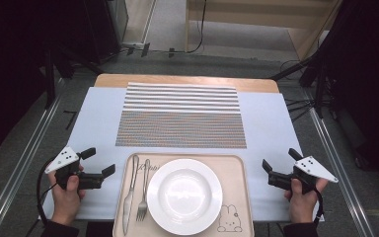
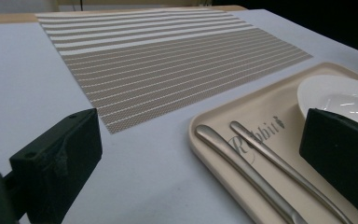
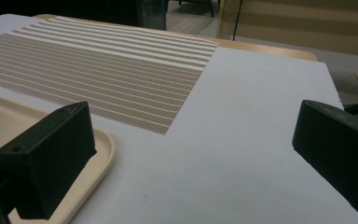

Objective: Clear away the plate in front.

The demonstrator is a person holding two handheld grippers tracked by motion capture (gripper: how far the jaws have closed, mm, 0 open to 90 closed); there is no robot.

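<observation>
Item: beige tray at the near table edge, carrying a white plate at its centre, with a knife and fork side by side along its left margin. Your left gripper hovers just left of the tray beside the cutlery, jaws spread wide and empty; your right gripper hovers just right of the tray, likewise wide and empty, neither touching it. Beyond the tray: a striped placemat flat on the white table cover.
</observation>
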